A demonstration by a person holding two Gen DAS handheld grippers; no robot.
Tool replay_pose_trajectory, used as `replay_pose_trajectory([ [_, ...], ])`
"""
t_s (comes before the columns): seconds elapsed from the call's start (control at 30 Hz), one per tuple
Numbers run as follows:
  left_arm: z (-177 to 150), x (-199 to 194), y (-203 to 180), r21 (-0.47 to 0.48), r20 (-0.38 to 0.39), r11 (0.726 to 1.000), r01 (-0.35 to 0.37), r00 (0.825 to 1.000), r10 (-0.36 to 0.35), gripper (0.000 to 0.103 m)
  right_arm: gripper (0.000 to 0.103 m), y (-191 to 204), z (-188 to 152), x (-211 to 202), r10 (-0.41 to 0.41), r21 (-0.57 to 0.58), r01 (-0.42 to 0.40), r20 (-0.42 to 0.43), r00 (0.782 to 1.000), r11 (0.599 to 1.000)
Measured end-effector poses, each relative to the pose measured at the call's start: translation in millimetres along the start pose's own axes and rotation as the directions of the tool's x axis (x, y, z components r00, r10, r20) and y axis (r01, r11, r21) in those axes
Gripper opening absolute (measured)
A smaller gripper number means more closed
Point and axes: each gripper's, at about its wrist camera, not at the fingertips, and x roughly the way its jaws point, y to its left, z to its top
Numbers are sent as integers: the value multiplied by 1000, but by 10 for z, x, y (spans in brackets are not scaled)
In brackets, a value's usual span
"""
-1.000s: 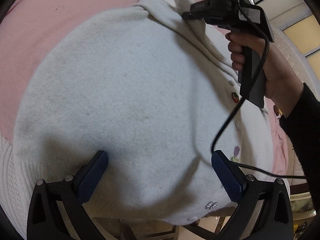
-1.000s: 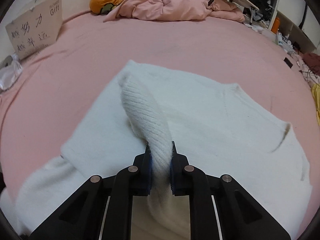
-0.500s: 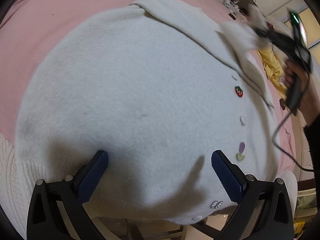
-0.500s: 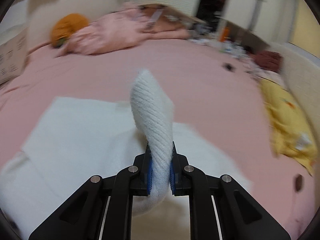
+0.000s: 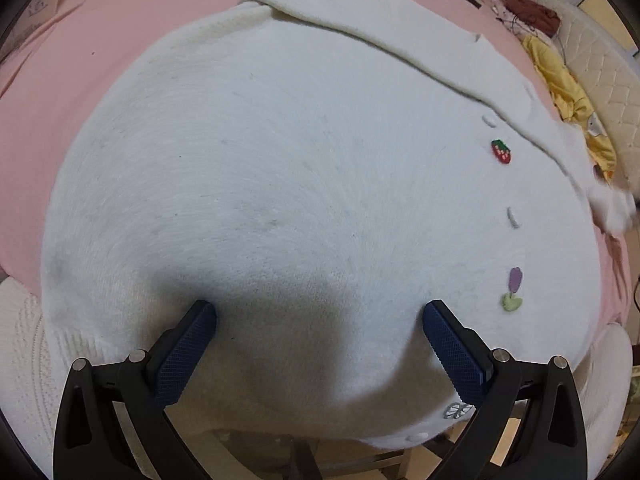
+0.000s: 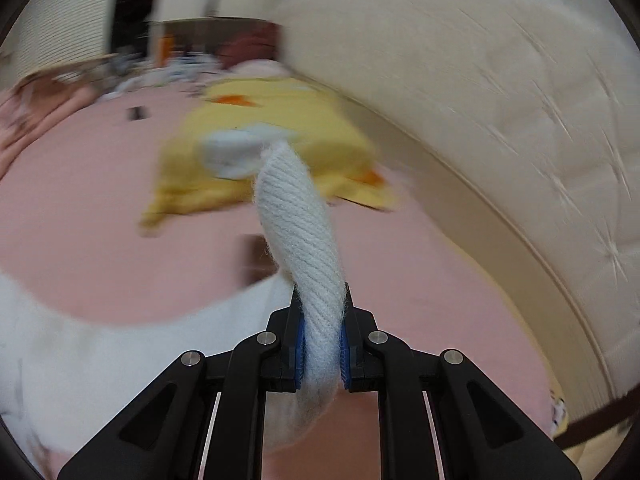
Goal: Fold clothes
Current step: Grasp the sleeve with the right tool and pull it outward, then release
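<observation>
Through the left wrist camera I see the fluffy white knitted cardigan (image 5: 288, 184) spread flat across the pink bed sheet (image 5: 100, 40), its front facing up with a strawberry-shaped red button (image 5: 502, 151) and a purple tulip-shaped button (image 5: 514, 288) running down the placket on the right side of the view. My left gripper (image 5: 320, 312) points steeply down at it with its jaws spread wide — the blue textured pads (image 5: 182, 354) sit on the knit near the hem, one on each side, pressing into the fabric without pinching any of it, and a dark shadow lies between them. In the right wrist view my right gripper (image 6: 322, 340) has its jaws drawn narrow and clamped on the ribbed white sleeve cuff (image 6: 300, 220) of the same cardigan; the cuff runs straight up out of the pads and droops over at its far end. The sleeve is lifted clear of the sheet, and the body of the garment shows only as a blurred white mass low on the left. Behind the cuff lies a crumpled yellow garment (image 6: 280, 120) beside a cream quilted headboard (image 6: 500, 100) — all of it smeared by blur.
</observation>
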Motion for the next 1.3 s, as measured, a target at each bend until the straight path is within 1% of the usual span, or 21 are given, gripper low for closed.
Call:
replay_pose_trajectory([
  [0.1, 7, 13, -6, -2, -6, 1000, -17, 1000, 17, 103, 14, -527, -144, 315, 39, 143, -30, -61, 997, 989],
  [0.27, 6, 41, -76, -4, -21, 999, -49, 999, 49, 103, 16, -835, -601, 798, 127, 275, -79, -163, 978, 958],
  [0.3, 8, 41, -79, -7, -23, 999, -54, 998, 54, 103, 23, -894, -671, 828, 141, 308, -88, -156, 978, 947],
  [0.37, 12, 42, -88, -10, -27, 998, -62, 998, 62, 103, 25, -1032, -803, 802, 180, 373, -129, -107, 978, 919],
  [0.4, 16, 42, -93, -11, -29, 998, -65, 997, 65, 103, 29, -1083, -813, 778, 178, 384, -126, -103, 979, 915],
  [0.5, 21, 43, -96, -10, -33, 998, -68, 997, 68, 103, 31, -1218, -784, 713, 155, 374, -103, -111, 982, 922],
  [0.57, 21, 41, -96, -10, -34, 998, -67, 997, 67, 103, 35, -1367, -748, 618, 79, 355, -39, -101, 992, 934],
  [0.6, 20, 40, -95, -11, -34, 998, -66, 997, 66, 103, 43, -1430, -724, 598, 38, 359, -1, -96, 995, 933],
  [0.63, 19, 37, -93, -11, -33, 998, -66, 997, 65, 103, 67, -1506, -693, 557, -27, 363, 59, -93, 995, 930],
  [0.67, 18, 36, -94, -10, -33, 998, -66, 997, 66, 103, 78, -1565, -671, 519, -78, 365, 104, -86, 993, 925],
  [0.7, 18, 37, -96, -10, -34, 998, -67, 997, 67, 103, 82, -1624, -649, 481, -128, 367, 149, -80, 988, 918],
  [0.73, 17, 37, -98, -10, -34, 998, -67, 997, 67, 103, 82, -1667, -630, 435, -156, 370, 171, -69, 985, 913],
  [0.77, 16, 36, -99, -10, -35, 998, -68, 997, 67, 103, 82, -1662, -616, 364, -136, 370, 142, -45, 990, 918],
  [0.9, 14, 28, -99, -9, -36, 997, -71, 997, 70, 103, 81, -1148, -592, 124, 73, 185, -84, 63, 995, 979],
  [0.97, 6, 19, -97, -9, -34, 998, -69, 997, 69, 103, 81, -826, -681, 213, 111, 59, -111, 1, 994, 992],
  [1.03, 1, 10, -93, -9, -32, 998, -69, 997, 68, 103, 66, -740, -800, 359, 117, 36, -114, -72, 991, 993],
  [1.1, -2, 1, -86, -9, -32, 998, -68, 997, 67, 103, 58, -896, -893, 483, 103, 102, -91, -121, 987, 991],
  [1.17, -5, -7, -82, -9, -31, 998, -67, 997, 67, 103, 50, -1150, -877, 483, 92, 193, -71, -104, 990, 979],
  [1.2, -7, -10, -79, -8, -31, 998, -67, 997, 67, 103, 51, -1254, -857, 461, 54, 216, -32, -93, 994, 976],
  [1.23, -10, -11, -81, -8, -31, 998, -67, 997, 67, 103, 53, -1306, -811, 401, -45, 196, 60, -79, 996, 979],
  [1.3, -17, -18, -79, -8, -30, 998, -65, 997, 64, 103, 53, -1385, -711, 296, -184, 159, 192, -65, 981, 968],
])
